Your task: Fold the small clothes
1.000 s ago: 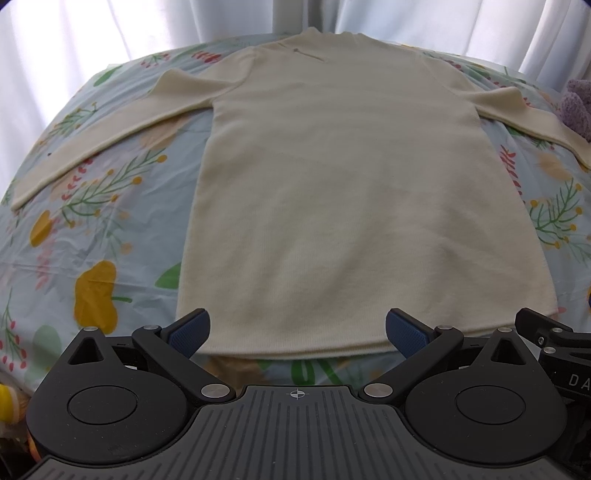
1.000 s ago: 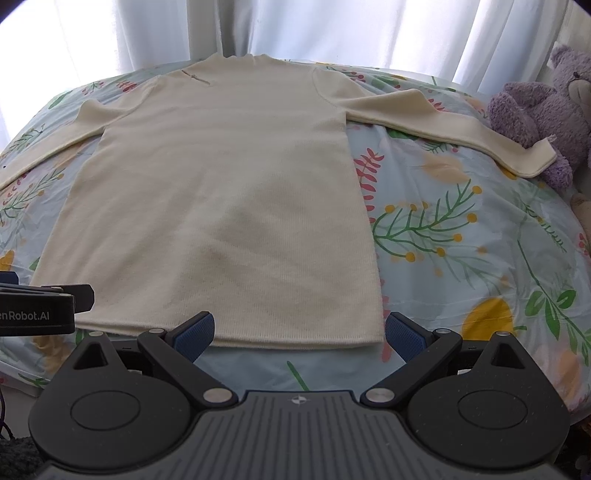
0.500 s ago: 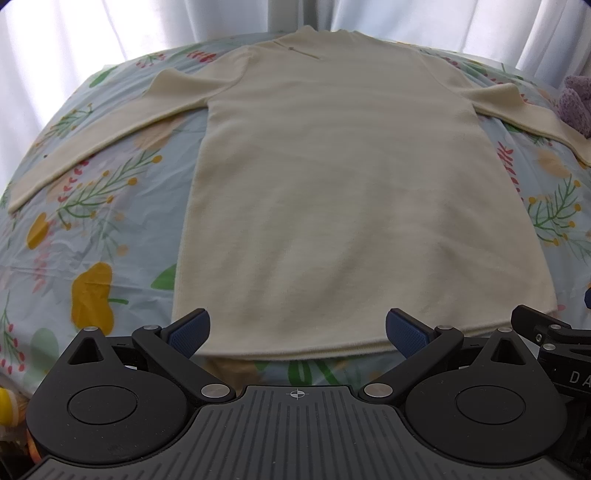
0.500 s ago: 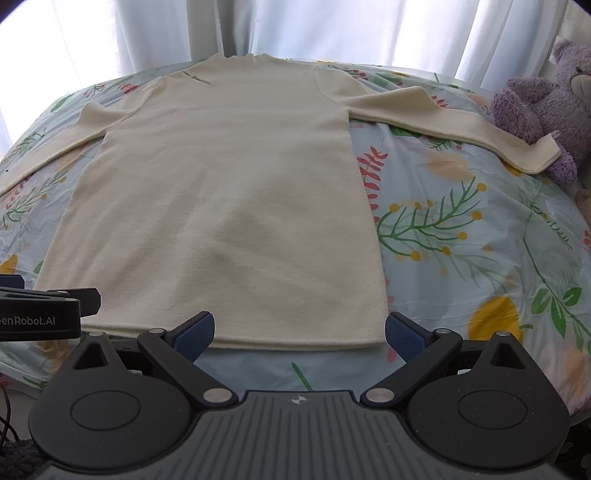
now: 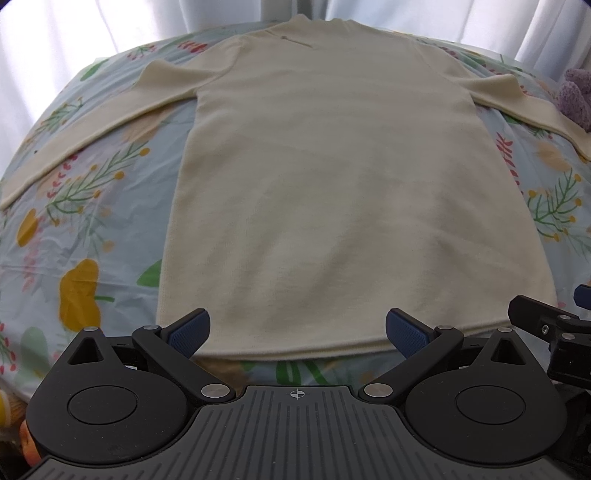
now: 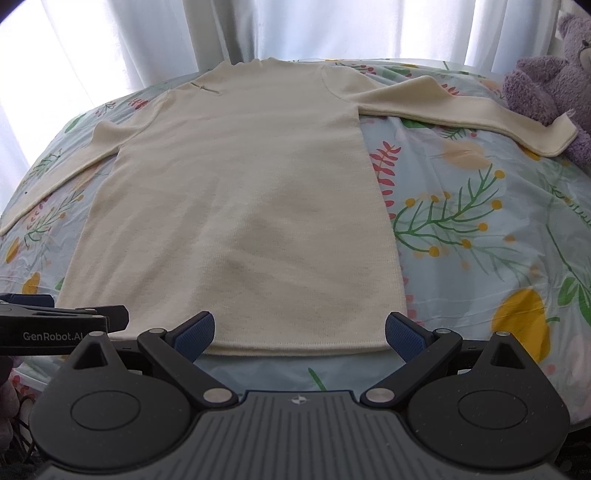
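Note:
A cream long-sleeved knit garment (image 5: 347,192) lies flat and face up on the floral sheet, collar far, hem near, both sleeves spread out sideways. It also shows in the right wrist view (image 6: 243,206). My left gripper (image 5: 297,330) is open and empty, just above the hem's left half. My right gripper (image 6: 299,330) is open and empty, just above the hem's right half, its right fingertip near the hem's right corner. Each gripper shows at the edge of the other's view.
The bed's floral sheet (image 6: 480,236) is bare to the right of the garment, and also to the left (image 5: 85,229). A purple teddy bear (image 6: 554,85) sits at the far right, touching the right sleeve's cuff. White curtains (image 6: 295,26) hang behind the bed.
Both grippers have crept a little forward and lower toward the hem, so the garment looks slightly larger. Both stay open. The garment has not moved.

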A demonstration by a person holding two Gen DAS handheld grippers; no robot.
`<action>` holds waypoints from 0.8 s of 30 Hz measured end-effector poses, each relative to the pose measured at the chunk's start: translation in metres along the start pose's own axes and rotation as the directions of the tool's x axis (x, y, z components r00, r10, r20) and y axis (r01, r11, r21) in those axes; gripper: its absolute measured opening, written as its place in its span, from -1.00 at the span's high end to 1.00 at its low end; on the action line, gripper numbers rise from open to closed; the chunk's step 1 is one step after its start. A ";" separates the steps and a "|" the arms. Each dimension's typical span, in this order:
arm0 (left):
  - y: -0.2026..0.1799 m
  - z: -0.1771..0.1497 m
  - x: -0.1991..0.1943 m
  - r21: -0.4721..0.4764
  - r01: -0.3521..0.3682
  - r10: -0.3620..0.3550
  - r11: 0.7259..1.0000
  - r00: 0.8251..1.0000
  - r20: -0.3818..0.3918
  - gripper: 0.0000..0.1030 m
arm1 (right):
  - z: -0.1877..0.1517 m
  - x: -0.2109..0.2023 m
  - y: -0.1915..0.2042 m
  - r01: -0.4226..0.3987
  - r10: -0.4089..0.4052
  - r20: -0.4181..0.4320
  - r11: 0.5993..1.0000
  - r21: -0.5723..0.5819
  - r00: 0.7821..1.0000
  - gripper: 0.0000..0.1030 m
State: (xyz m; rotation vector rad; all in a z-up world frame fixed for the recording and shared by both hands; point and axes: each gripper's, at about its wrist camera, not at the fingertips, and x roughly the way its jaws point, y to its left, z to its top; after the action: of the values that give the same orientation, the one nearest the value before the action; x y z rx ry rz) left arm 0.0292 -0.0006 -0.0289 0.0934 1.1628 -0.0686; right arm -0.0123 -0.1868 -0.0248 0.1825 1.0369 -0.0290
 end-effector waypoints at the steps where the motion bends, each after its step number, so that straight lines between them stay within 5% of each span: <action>1: -0.001 0.001 0.001 -0.002 0.002 -0.002 1.000 1.000 -0.002 -1.00 | 0.001 0.002 -0.004 -0.020 0.020 -0.001 1.000 0.016 1.000 -0.92; 6: 0.000 0.007 0.008 -0.026 0.029 -0.029 0.999 1.000 -0.009 -1.00 | 0.013 0.013 -0.039 -0.167 0.162 0.048 0.976 0.136 0.986 -0.84; 9: 0.004 0.016 0.013 -0.058 0.053 -0.052 0.997 0.999 0.002 -1.00 | 0.031 0.017 -0.074 -0.264 0.233 0.165 0.943 0.200 0.958 -0.67; 14: 0.011 0.039 0.028 -0.119 0.019 -0.016 0.993 1.000 0.019 -1.00 | 0.081 0.028 -0.163 -0.244 0.083 0.404 0.898 0.365 0.911 -0.58; 15: 0.012 0.043 0.032 -0.132 0.006 -0.003 0.991 1.000 0.021 -1.00 | 0.091 0.033 -0.181 -0.235 0.052 0.419 0.886 0.399 0.907 -0.48; 16: 0.014 0.047 0.035 -0.148 -0.006 0.009 0.989 1.000 0.021 -1.00 | 0.100 0.038 -0.205 -0.229 0.016 0.437 0.869 0.439 0.899 -0.17; 17: 0.016 0.052 0.039 -0.165 -0.014 0.018 0.986 1.000 0.022 -1.00 | 0.108 0.044 -0.227 -0.202 -0.034 0.436 0.852 0.484 0.899 0.20; 18: 0.017 0.055 0.042 -0.181 -0.020 0.025 0.983 0.999 0.025 -1.00 | 0.114 0.049 -0.245 -0.173 -0.082 0.430 0.834 0.523 0.899 0.31; 24: 0.024 0.070 0.064 -0.257 -0.035 0.036 0.966 0.999 -0.003 -1.00 | 0.134 0.081 -0.340 0.029 -0.375 0.347 0.714 0.699 0.860 0.33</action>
State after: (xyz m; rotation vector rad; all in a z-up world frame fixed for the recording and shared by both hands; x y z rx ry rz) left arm 0.1213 0.0155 -0.0591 -0.1158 1.1586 0.1145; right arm 0.1057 -0.5381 -0.0744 0.6944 0.5047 -0.6498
